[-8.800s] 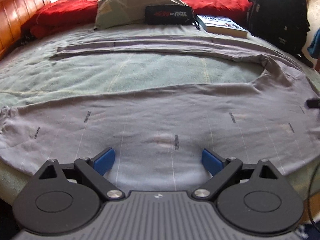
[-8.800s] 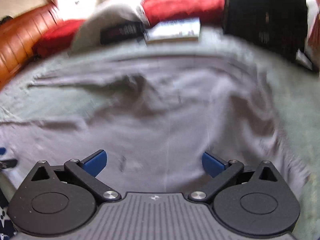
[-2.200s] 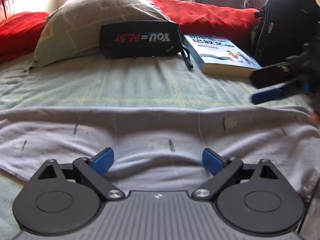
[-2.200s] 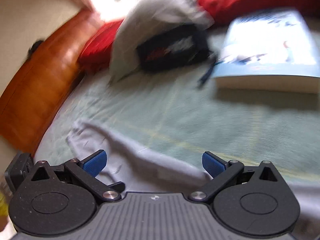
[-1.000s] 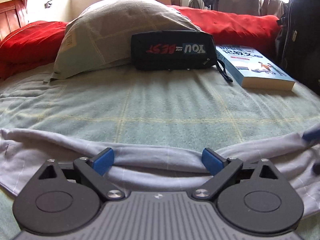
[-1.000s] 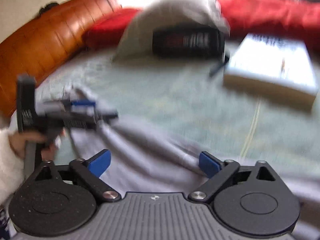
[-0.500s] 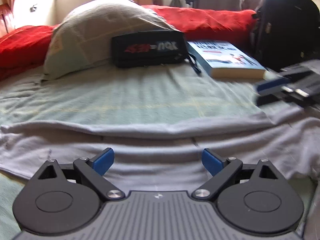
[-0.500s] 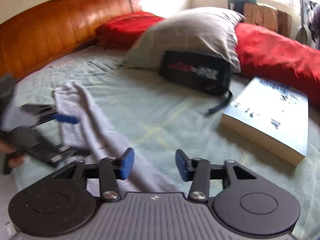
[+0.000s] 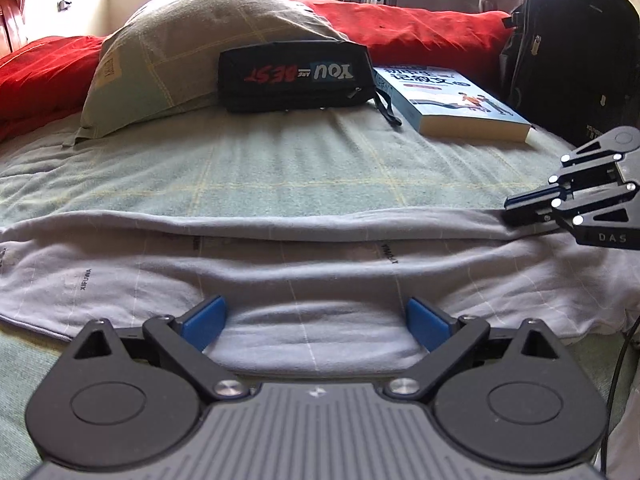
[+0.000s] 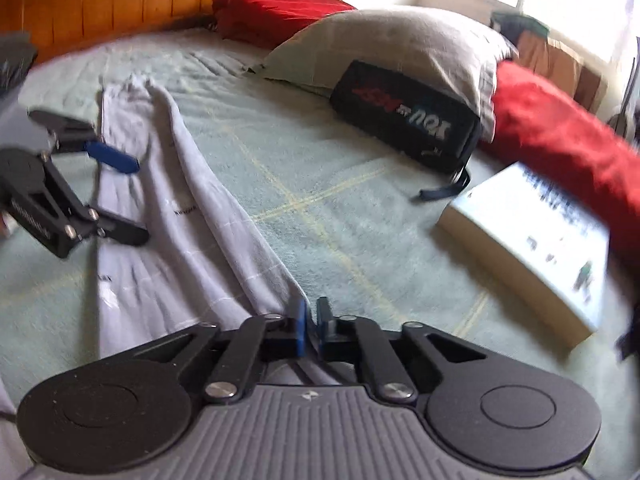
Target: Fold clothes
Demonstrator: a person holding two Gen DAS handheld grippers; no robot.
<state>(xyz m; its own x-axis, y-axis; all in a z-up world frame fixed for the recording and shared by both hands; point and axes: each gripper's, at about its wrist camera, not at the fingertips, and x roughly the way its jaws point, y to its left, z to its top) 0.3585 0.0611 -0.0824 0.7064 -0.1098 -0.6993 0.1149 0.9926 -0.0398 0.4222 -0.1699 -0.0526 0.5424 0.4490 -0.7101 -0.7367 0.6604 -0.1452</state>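
A grey garment lies folded into a long band across the near part of the bed, running along its near edge over the green checked bedspread. The left claw stands wide open just above the middle of the band, its blue fingertips apart over a raised fold of the cloth. The right claw is pinched closed on the far edge of the garment at its right end, and the cloth is drawn taut from there. Toward the far side of the bed a black pouch leans against a pale pillow, with a book beside it and red cushions behind. A black backpack stands at the far right corner.
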